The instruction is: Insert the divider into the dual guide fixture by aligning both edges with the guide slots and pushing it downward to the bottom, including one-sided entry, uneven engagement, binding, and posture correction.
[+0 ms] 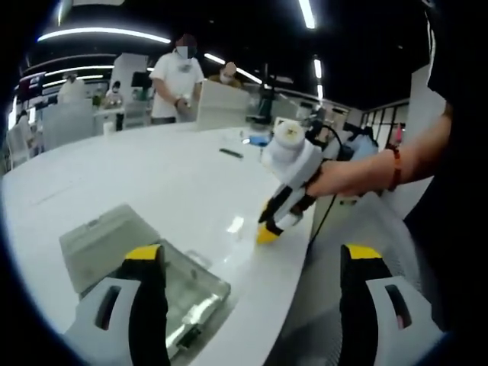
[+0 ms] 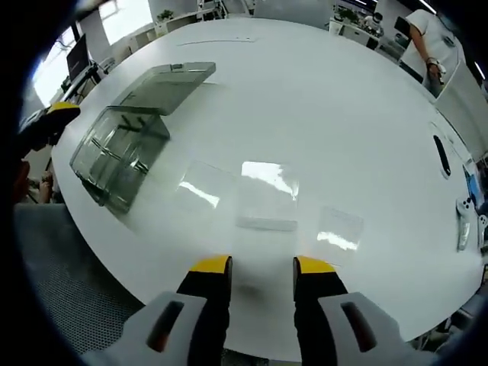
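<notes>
In the right gripper view, the clear compartment box (image 2: 122, 156), its lid open, lay at the left of the white table (image 2: 343, 114); the transparent divider (image 2: 267, 200), a flat glossy sheet, rested centre, just ahead of the right gripper (image 2: 263, 265), jaws parted and empty. The left gripper (image 1: 252, 255) stood wide open. Recommended: grip one edge squarely, keeping the sheet level.

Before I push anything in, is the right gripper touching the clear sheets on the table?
Apart. In the right gripper view, bare table shows between the right gripper and the nearest clear sheet.
</notes>
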The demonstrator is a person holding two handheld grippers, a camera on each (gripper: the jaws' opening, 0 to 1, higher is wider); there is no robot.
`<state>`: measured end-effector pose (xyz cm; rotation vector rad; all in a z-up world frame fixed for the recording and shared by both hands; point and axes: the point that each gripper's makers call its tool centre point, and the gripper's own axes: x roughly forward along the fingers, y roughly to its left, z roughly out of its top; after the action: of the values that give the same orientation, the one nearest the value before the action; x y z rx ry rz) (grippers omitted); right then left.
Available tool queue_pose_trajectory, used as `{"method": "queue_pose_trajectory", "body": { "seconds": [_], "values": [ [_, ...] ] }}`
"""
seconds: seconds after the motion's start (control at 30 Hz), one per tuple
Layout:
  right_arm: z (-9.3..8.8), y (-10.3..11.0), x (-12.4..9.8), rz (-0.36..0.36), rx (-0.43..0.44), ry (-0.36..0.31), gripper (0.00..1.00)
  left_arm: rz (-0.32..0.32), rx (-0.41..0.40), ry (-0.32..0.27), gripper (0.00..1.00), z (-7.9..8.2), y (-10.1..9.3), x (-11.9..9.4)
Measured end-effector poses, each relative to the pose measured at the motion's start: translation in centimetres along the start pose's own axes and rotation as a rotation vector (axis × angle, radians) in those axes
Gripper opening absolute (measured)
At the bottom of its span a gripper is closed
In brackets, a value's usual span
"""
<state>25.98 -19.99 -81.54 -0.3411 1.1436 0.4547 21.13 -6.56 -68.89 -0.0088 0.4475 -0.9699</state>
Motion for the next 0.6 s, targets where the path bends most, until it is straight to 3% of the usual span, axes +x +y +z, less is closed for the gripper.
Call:
{"method": "queue_pose_trajectory", "body": {
  "seconds": [0.6],
  "values": [
    [2.5, 1.2, -2.1, 0.057, -0.03, -0.121, 0.28, 0.028, -0.063, -0.037, 0.9, 1.0, 0.9, 0.1]
  ]
}}
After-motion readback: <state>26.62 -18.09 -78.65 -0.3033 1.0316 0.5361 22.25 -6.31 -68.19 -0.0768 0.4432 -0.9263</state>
